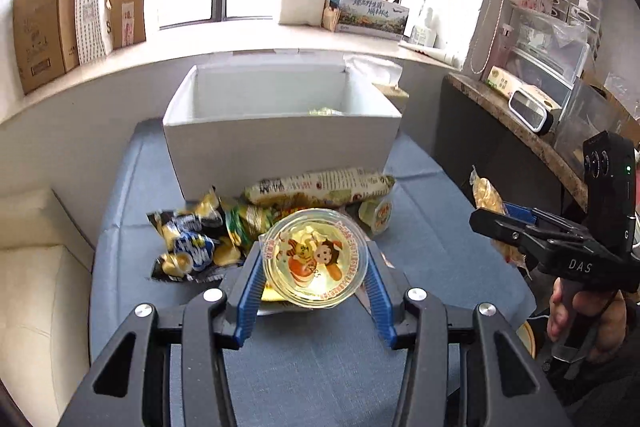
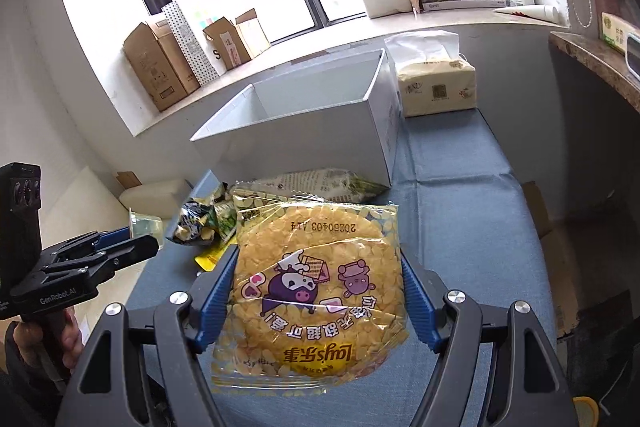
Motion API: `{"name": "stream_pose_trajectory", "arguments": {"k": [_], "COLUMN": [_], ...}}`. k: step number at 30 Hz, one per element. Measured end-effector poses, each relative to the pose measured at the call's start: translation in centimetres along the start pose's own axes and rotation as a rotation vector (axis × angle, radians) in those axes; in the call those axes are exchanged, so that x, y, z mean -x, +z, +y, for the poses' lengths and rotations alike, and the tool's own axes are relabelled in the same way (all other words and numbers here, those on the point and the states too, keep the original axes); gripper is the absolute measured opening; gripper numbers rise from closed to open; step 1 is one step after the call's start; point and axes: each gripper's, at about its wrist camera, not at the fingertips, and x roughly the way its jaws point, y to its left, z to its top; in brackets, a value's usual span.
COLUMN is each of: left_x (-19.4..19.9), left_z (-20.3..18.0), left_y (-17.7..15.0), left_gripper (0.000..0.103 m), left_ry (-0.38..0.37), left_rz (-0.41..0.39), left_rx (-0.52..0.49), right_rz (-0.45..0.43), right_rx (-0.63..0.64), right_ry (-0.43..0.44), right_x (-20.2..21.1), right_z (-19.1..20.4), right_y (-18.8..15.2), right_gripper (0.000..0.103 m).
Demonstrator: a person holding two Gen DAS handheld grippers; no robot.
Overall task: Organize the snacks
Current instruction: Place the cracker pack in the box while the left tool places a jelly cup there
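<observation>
Two grips show — the left gripper clamps a jelly cup above the snack pile before the white box, the right gripper pinches a corn cracker packet — only the right view shows the tissue pack beside that box, and bare blue cushion toward its right edge.

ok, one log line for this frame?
left tool: shut on round clear jelly cup | right tool: shut on yellow crisp packet | white box: open
</observation>
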Motion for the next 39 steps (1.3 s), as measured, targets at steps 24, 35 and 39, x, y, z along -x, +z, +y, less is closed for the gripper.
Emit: {"name": "stream_pose_trajectory", "arguments": {"k": [24, 35, 39], "left_x": [-14.2, -13.7, -12.9], "left_z": [6.5, 7.6, 7.9], "left_y": [16.4, 15.9, 16.0], "left_gripper": [0.052, 0.099, 0.1], "left_ry": [0.143, 0.154, 0.161], "left_rz": [0.021, 0.015, -0.001], "left_rx": [-0.005, 0.03, 0.054], "right_rz": [-0.006, 0.009, 0.013], "right_rx": [0.016, -0.08, -0.009], "right_ry": [0.018, 0.056, 0.015], "right_x": [-12.0, -13.1, -12.7], "right_z": [0.8, -0.5, 0.7], "right_y": [17.9, 18.2, 17.8], "right_gripper": [0.079, 0.103, 0.103]}}
